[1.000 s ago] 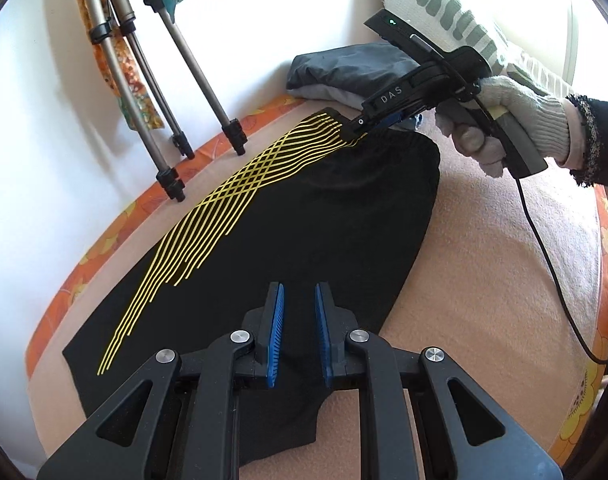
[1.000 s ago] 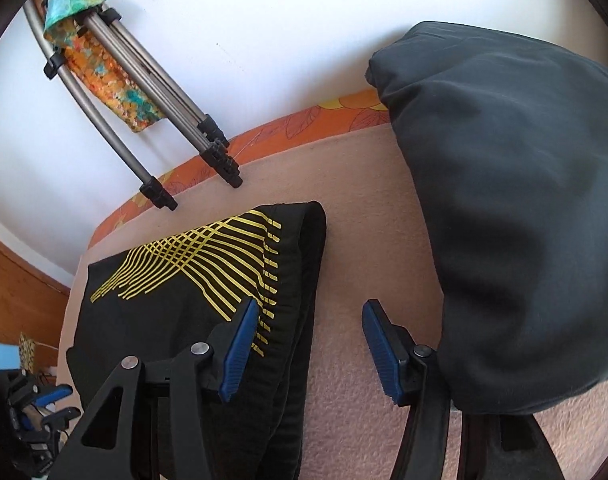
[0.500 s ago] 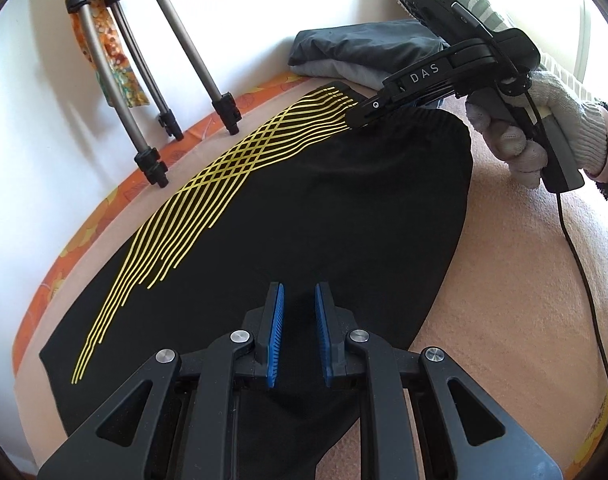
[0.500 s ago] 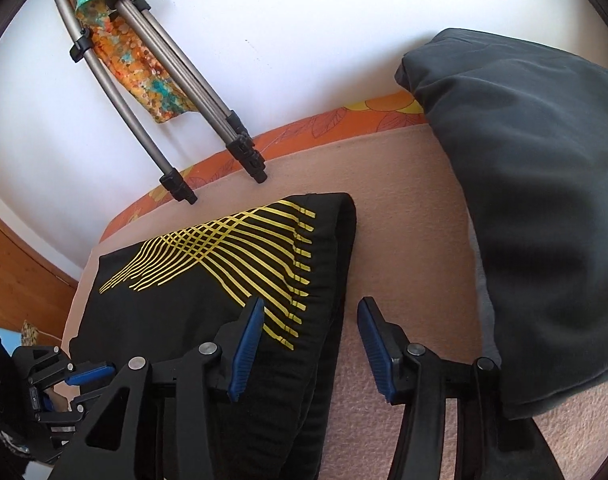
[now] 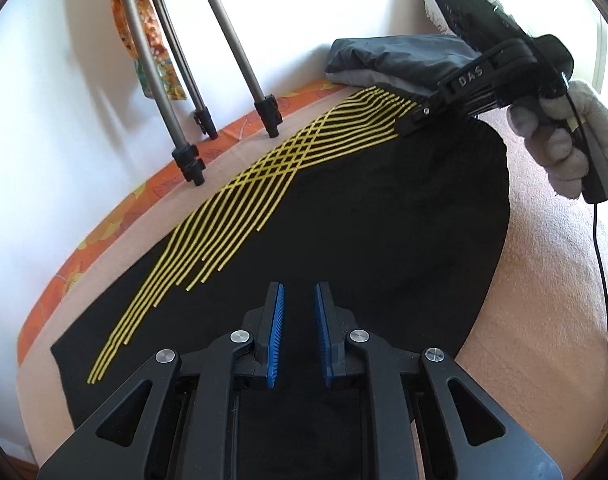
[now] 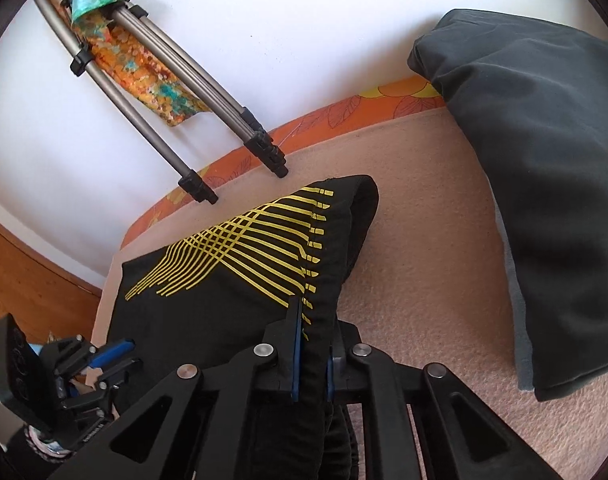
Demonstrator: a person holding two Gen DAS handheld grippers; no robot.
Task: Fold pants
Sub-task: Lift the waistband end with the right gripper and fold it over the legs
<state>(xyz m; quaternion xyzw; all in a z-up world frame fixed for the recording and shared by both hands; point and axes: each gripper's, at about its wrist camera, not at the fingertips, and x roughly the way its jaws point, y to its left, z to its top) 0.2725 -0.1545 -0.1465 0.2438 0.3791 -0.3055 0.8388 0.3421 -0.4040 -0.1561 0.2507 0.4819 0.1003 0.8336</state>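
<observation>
- Since the earlier frame the right gripper (image 6: 311,354) has gone from spread beside the pants (image 5: 343,216) to closing on their waistband edge, black fabric between the pads.
- Peach blanket (image 5: 551,280) carries the pants, laid flat along the wall side, yellow stripes up.
- Dark grey folded garment (image 6: 543,168) lies just beyond the waistband.
- Tripod legs (image 5: 228,52) stand at the blanket's wall edge.
- Left gripper (image 5: 298,332) hangs over the pants' lower part, fingers narrowly apart, pinching nothing.

Black pants (image 5: 363,220) with thin yellow crossing stripes (image 5: 264,184) lay spread flat on a peach-covered bed (image 5: 551,280), legs together, waistband (image 6: 335,248) at the far end, bunched and lifted slightly.
</observation>
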